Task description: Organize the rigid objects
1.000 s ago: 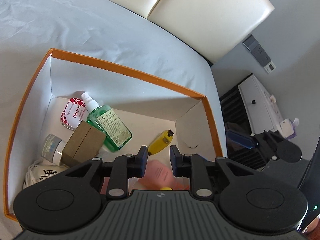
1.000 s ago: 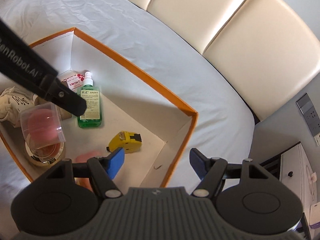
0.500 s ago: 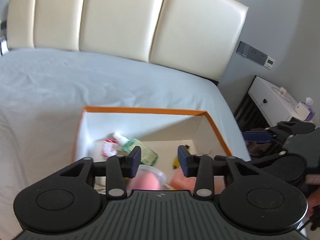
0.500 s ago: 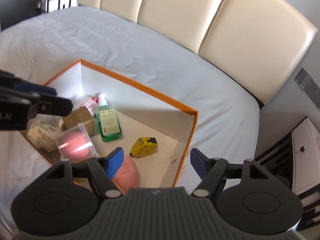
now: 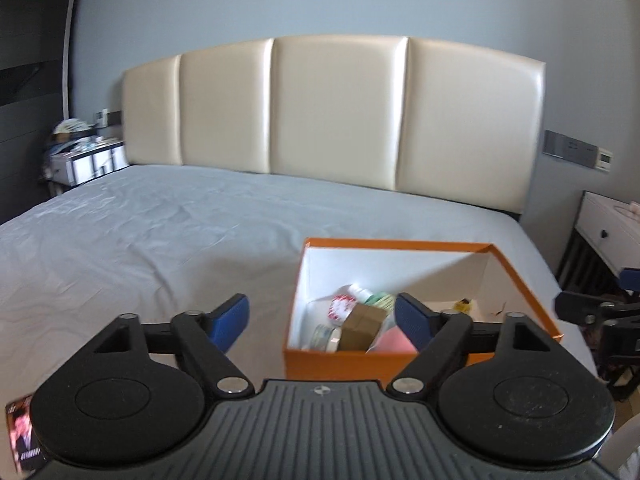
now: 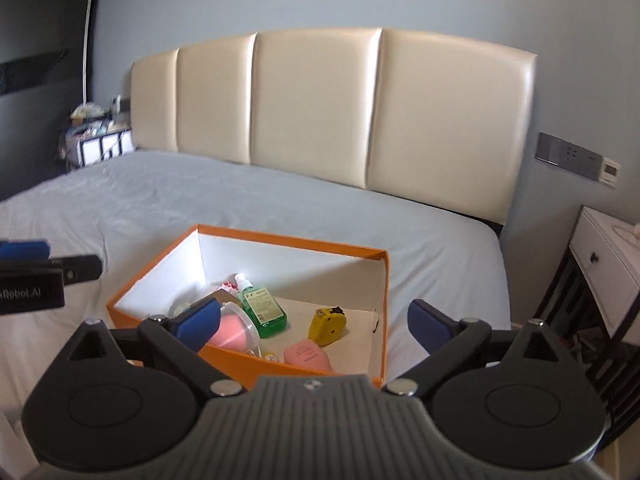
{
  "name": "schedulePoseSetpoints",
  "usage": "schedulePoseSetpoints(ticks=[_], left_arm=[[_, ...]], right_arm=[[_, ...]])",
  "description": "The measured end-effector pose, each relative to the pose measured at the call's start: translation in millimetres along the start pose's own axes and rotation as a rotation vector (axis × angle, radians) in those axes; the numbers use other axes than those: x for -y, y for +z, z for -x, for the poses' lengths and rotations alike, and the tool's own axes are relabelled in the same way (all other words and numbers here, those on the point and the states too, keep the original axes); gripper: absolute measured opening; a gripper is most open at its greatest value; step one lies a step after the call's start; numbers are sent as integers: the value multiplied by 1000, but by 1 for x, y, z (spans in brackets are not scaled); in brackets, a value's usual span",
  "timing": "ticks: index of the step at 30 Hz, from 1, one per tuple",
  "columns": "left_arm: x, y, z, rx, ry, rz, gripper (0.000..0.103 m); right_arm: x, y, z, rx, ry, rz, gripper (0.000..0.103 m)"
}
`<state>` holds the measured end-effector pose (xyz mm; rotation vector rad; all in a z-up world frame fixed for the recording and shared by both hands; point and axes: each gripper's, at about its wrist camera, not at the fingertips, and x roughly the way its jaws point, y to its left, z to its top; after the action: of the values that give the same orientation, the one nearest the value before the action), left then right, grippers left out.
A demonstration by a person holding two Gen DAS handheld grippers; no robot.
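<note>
An orange box [image 5: 400, 245] with white inside walls sits on the bed, low in both wrist views [image 6: 288, 238]. In it lie a green bottle [image 6: 262, 308], a yellow tape measure [image 6: 328, 322], a pink sponge in a clear case [image 6: 230, 330], a flat pink item [image 6: 306, 354], a brown carton [image 5: 362, 322], a red-and-white tin [image 5: 342, 306] and a small jar [image 5: 326, 336]. My left gripper [image 5: 320, 316] hovers in front of the box, jaws opening wide, holding nothing. My right gripper [image 6: 314, 316] is likewise back from the box, jaws opening, nothing gripped.
The grey bed sheet [image 5: 160, 240] spreads left of the box. A cream padded headboard [image 6: 320, 112] stands behind it. There is a white nightstand [image 6: 608, 264] at the right, a cluttered one [image 6: 96, 136] at the far left and a wall switch panel [image 5: 576, 152].
Both grippers drew back and up from over the box, tilting up toward the headboard. The left one let go of the clear case with the pink sponge, which now lies in the box. Both jaws widened.
</note>
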<state>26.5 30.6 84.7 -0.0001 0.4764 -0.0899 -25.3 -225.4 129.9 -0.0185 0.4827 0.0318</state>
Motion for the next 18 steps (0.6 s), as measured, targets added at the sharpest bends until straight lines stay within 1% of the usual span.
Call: schedulePoseSetpoints(ticks=[1, 4, 7, 9, 11, 13, 16, 18], left_arm=[[1, -5, 0, -12, 9, -1, 103], [5, -25, -3, -72, 23, -8, 103], [11, -43, -11, -127, 49, -46, 103], [13, -52, -13, -170, 34, -40, 103], [11, -56, -17, -212, 16, -11, 103], [8, -59, -20, -231, 20, 21, 103], [6, -65, -27, -280, 47, 43, 103], [4, -68, -30, -312, 58, 62, 103]], right_arm=[[0, -6, 4, 6, -6, -15, 100], [-3, -29, 7, -21, -43, -56, 100], [-3, -55, 4, -41, -81, -97, 100], [-1, -71, 1, -57, -91, -112, 100], [0, -85, -4, -69, -110, -106, 100], [3, -92, -9, -107, -104, -121, 100], [6, -93, -15, -115, -84, -151, 100], [8, -95, -25, -151, -81, -163, 100]])
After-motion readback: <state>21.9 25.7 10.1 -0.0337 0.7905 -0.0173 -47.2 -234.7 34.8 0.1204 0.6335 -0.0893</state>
